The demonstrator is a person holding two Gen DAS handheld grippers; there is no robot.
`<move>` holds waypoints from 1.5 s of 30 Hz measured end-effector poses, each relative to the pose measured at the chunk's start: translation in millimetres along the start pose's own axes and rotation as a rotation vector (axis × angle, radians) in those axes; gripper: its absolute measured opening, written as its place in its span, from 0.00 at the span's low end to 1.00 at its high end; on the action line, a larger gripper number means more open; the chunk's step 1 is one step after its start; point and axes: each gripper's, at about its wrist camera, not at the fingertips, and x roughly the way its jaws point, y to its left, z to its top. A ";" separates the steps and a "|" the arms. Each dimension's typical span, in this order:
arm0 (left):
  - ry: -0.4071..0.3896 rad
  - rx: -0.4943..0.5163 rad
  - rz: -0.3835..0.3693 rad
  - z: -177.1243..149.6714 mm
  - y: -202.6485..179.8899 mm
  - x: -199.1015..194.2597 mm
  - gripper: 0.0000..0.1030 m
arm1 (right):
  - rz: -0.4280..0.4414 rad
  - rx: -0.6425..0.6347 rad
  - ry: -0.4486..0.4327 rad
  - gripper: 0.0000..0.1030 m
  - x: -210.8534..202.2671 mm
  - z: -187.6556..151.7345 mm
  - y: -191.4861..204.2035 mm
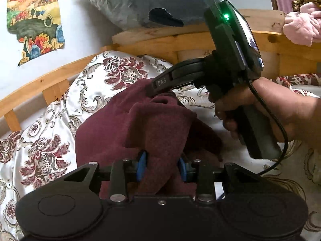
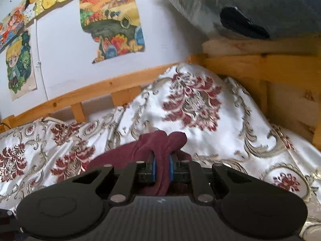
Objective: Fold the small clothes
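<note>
From the left wrist view, the left gripper has its blue pads pressed on a thick bunch of the small maroon fleece garment, which rises in a rumpled heap above the white satin bedspread with dark red floral medallions. Across from it, the right gripper, held in a person's hand, bites into the far upper edge of the same cloth. A pine bed frame and a plastic-wrapped blue bundle stand behind.

From the right wrist view, the right gripper is clamped nearly together on a narrow fold of the maroon garment, whose free end pokes forward past the pads. The bedspread lies beneath, with cartoon posters on the wall beyond.

The step in hand looks like picking up the garment by two points, ahead of any fold. The next move probably calls for drawing the two grips apart to stretch the cloth flat, then laying it on the bedspread without letting either pinch slip.
</note>
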 end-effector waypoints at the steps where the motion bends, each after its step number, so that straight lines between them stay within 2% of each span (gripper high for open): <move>1: 0.003 0.001 -0.005 -1.0 -0.4 -0.3 0.36 | -0.004 -0.003 0.015 0.15 0.3 -1.0 -1.7; 12: 0.024 -0.073 -0.104 -9.8 4.3 -5.2 0.61 | -0.022 -0.018 0.099 0.17 -2.3 -9.2 -5.6; 15: 0.033 -0.091 -0.135 -11.7 5.1 -4.0 0.72 | -0.030 0.020 0.090 0.34 -6.6 -9.6 -9.9; 17: 0.038 -0.104 -0.150 -12.1 6.3 -4.3 0.79 | -0.017 0.059 0.068 0.53 -11.4 -8.0 -14.4; 20: 0.036 -0.130 -0.173 -11.6 10.9 -8.6 0.81 | 0.027 0.108 0.037 0.71 -18.2 -4.7 -18.9; 23: 0.033 -0.212 -0.188 -9.7 25.9 -17.3 0.83 | 0.053 0.109 0.044 0.87 -21.3 -3.2 -14.8; 25: 0.040 -0.285 -0.152 -7.9 42.4 -21.6 0.84 | 0.052 0.064 0.059 0.90 -22.8 -3.0 -5.2; 28: 0.047 -0.403 -0.053 -6.7 76.9 -23.9 0.87 | 0.045 -0.026 0.100 0.93 -23.9 -6.3 11.3; 31: 0.051 -0.514 0.034 -6.9 113.1 -20.5 0.87 | 0.024 -0.137 0.180 0.94 -22.3 -13.1 24.8; 34: 0.071 -0.569 0.132 -3.0 145.7 -6.3 0.87 | -0.046 -0.241 0.250 0.94 -19.6 -20.9 29.8; 37: 0.092 -0.563 0.199 2.7 168.3 18.1 0.85 | -0.157 -0.336 0.306 0.97 -15.6 -31.3 26.2; 39: 0.118 -0.551 0.215 5.4 183.4 38.6 0.72 | -0.162 -0.323 0.327 0.97 -14.4 -35.5 20.1; 40: 0.133 -0.550 0.221 5.5 190.5 49.9 0.52 | -0.159 -0.304 0.326 0.98 -14.5 -36.0 19.1; 41: 0.143 -0.556 0.225 5.8 196.1 60.3 0.39 | -0.163 -0.304 0.323 0.98 -14.3 -36.9 20.2; 45: 0.148 -0.566 0.216 6.6 205.0 89.9 0.38 | -0.182 -0.346 0.287 0.99 -14.4 -43.7 28.1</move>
